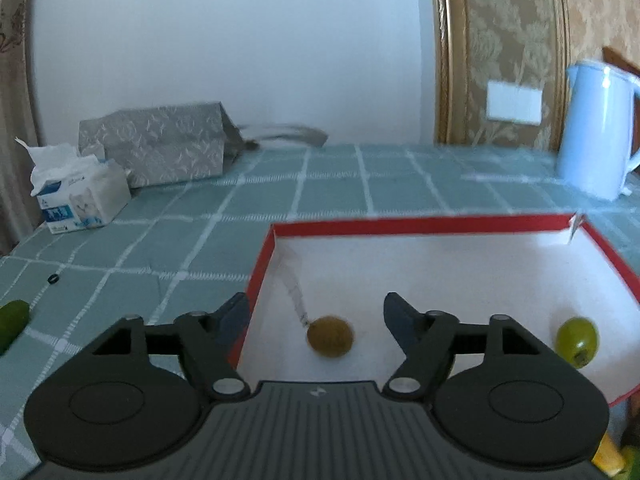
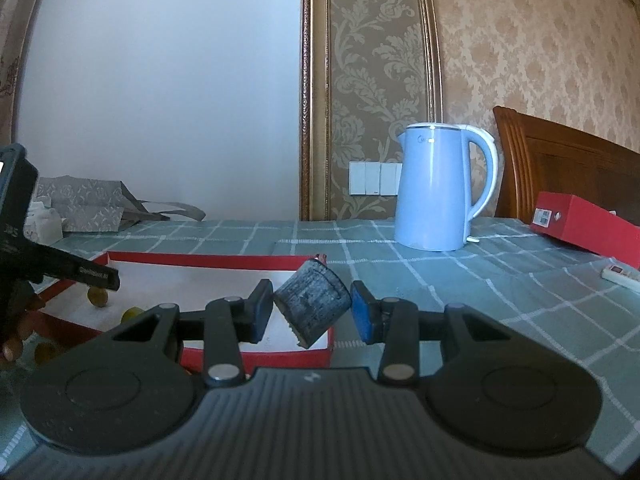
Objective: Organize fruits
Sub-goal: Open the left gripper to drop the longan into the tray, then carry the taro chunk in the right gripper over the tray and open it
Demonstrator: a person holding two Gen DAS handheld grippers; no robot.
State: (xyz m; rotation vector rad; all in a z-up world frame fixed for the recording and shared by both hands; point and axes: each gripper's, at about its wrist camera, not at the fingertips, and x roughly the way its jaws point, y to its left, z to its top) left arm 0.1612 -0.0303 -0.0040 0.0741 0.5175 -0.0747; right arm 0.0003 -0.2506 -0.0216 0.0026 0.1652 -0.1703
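Note:
A shallow red-rimmed box (image 1: 420,224) with a white floor lies on the checked cloth. In it lie a brownish round fruit (image 1: 330,336) and a green fruit (image 1: 578,341). My left gripper (image 1: 316,320) is open and empty, hovering just above the brown fruit. A green fruit (image 1: 12,318) lies on the cloth at the far left. In the right wrist view my right gripper (image 2: 312,308) is shut on a dark, charred-looking cylindrical piece (image 2: 314,306), held over the box's right corner (image 2: 320,258). The left gripper (image 2: 60,268) shows at the left, with the fruits (image 2: 98,296) below it.
A blue kettle (image 2: 436,188) stands behind the box. A tissue pack (image 1: 78,196) and a grey patterned bag (image 1: 160,148) sit at the back left. A second red box (image 2: 584,228) and a white remote (image 2: 622,274) lie at the right. A small black ring (image 1: 53,279) lies on the cloth.

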